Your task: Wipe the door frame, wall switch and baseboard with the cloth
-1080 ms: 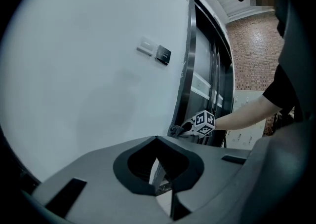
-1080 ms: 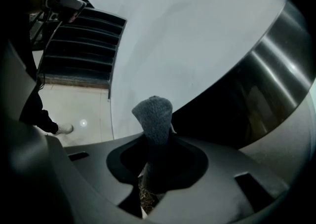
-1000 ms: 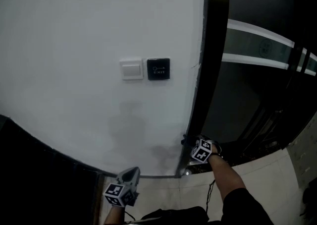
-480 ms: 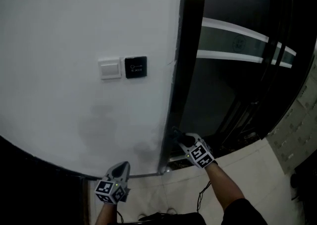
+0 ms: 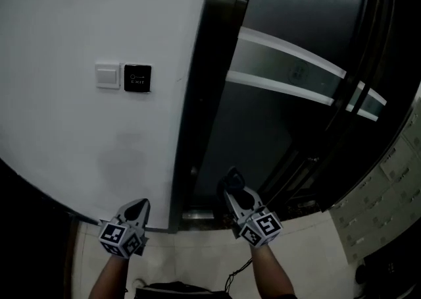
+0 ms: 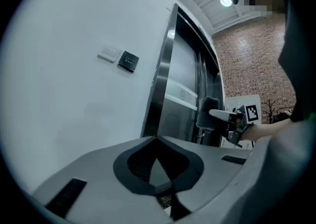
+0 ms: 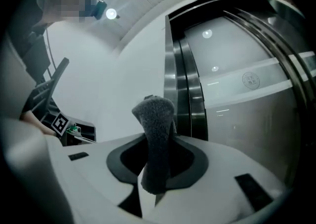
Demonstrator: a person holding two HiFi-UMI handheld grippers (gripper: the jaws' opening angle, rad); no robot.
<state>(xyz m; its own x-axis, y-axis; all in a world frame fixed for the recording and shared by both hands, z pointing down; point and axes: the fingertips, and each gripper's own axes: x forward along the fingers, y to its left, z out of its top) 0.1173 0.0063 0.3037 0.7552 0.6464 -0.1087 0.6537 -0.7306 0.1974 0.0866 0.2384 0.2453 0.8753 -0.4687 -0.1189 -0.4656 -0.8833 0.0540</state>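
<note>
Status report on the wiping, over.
Right gripper shut on cloth, low by door frame. Left gripper shut, empty. Nothing in the way.

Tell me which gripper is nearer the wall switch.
Left. The left gripper is below the wall switch; the right gripper, holding the cloth, is farther right, beyond the door frame.

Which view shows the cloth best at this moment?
The right gripper view: the grey cloth stands large and central, clamped between the jaws of the right gripper. The left gripper view shows it small and far off; the head view shows only a dark scrap.
</note>
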